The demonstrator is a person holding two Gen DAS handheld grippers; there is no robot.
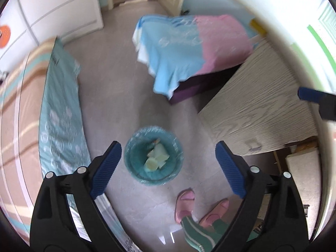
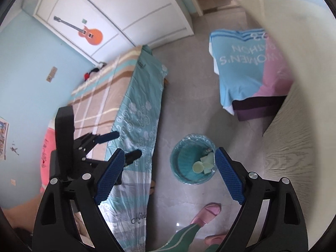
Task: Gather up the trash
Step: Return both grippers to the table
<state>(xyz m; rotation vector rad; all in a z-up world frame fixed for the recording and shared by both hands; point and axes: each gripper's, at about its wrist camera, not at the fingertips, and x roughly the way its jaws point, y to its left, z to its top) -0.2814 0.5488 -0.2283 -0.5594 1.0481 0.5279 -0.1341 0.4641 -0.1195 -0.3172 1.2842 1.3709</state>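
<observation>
I have both tongs spread wide with nothing between the pads. The left tongs (image 1: 168, 168) hang above the floor (image 1: 117, 84), and through their gap I see the bin (image 1: 134, 159) — a round basket lined with a teal bag, standing on the floor between the bed (image 1: 61, 113) on the left and the desk (image 1: 258, 109) on the right. Inside it lies the trash (image 1: 156, 157): pale crumpled pieces and what looks like a small cup, though the left view is blurred. The right tongs (image 2: 168, 174) look down on the same bin (image 2: 180, 159), which sits just inside their right pad; the trash (image 2: 202, 164) is gathered at the bin's right side. In the right view the left tongs (image 2: 126, 145) show over the bed (image 2: 136, 113), fingers apart. Near the bottom stand my pink slippers (image 1: 184, 204) on the floor, just near of the bin. Farther off, a low purple box draped with a blue-and-pink cloth (image 1: 189, 50) sits beside the desk's far end.
</observation>
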